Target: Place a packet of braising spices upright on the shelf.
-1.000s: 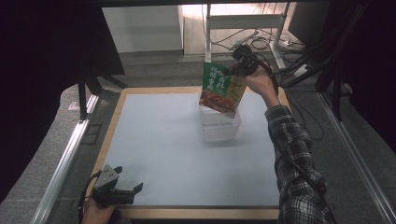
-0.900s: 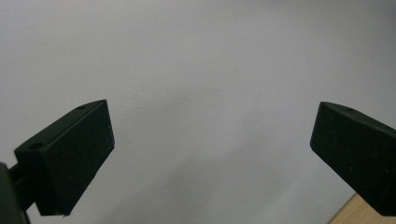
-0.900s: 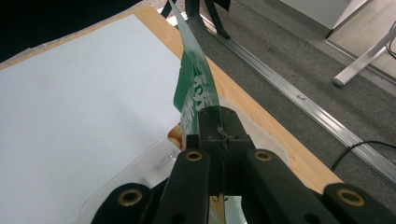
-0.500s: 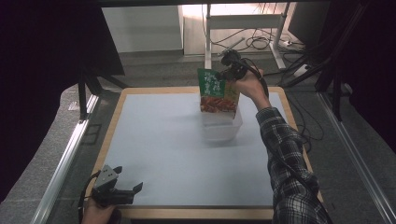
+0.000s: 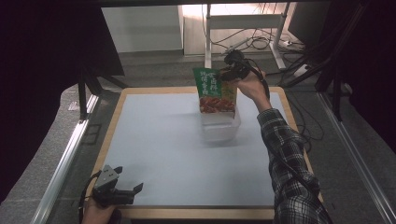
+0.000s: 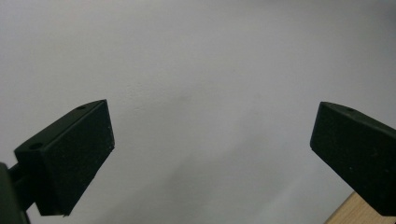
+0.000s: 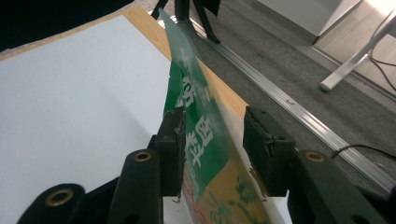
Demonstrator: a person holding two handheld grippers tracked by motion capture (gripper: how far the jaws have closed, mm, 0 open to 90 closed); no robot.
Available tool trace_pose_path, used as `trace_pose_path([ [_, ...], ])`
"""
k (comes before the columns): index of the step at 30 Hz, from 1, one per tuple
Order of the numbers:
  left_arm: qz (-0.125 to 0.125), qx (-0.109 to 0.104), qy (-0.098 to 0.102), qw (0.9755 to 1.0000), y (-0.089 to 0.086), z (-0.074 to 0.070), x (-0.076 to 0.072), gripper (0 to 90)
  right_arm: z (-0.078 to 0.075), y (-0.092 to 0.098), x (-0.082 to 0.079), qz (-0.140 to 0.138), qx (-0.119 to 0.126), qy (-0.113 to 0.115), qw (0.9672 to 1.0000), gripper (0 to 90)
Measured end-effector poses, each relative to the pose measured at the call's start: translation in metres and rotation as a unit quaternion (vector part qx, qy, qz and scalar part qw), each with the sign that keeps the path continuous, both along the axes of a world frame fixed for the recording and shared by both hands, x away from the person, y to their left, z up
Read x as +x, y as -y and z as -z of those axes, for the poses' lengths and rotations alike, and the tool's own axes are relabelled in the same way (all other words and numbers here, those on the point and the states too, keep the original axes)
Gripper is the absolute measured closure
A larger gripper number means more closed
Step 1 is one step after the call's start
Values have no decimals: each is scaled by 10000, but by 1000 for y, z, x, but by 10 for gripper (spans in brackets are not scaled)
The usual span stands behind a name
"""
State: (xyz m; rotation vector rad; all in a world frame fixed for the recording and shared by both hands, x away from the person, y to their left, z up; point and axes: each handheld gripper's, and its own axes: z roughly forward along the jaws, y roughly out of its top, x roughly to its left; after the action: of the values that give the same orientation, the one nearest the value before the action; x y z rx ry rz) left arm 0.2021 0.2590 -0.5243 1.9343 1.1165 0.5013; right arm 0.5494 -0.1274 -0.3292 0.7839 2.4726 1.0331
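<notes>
The surface (image 5: 154,149) is a pale white sheet with a wooden border, taking up the middle of the high view. Just right of its centre, toward the upper part of the frame, sits a clear plastic container (image 5: 219,128), open at the top.

A snack pouch (image 5: 215,91) stands with its lower end in that container and its long axis roughly upright, top edge tilted slightly toward the upper left of the high view. It is a flat, glossy bag: green across the top, yellow-orange lower down, with a reddish picture of food near the bottom. White characters run down the green part; they are too small and blurred to read. In the right gripper view the pouch (image 7: 205,140) is seen edge-on, rising from the bottom centre toward the upper middle of the frame.

The right gripper (image 5: 232,72), at the upper centre-right of the high view, has the pouch's top right corner between its jaws. In the right gripper view (image 7: 212,144) the jaws stand partly apart; the near one touches the pouch, while the other shows a gap.

The left gripper (image 5: 125,189) rests at the lower left edge of the surface, jaws wide apart and holding nothing, as in the left gripper view (image 6: 210,149).
</notes>
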Motion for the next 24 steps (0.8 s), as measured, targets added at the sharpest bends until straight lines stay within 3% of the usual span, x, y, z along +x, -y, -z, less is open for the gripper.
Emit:
trace_pose_path([
  [9,90,-35,58,9999,0,0,-1,0,-4,9,-5,4,127,189,9997,435],
  [24,70,-47,246,9997,1,-2,-4,0,-9,15,-12,13,279,194,9994,287],
])
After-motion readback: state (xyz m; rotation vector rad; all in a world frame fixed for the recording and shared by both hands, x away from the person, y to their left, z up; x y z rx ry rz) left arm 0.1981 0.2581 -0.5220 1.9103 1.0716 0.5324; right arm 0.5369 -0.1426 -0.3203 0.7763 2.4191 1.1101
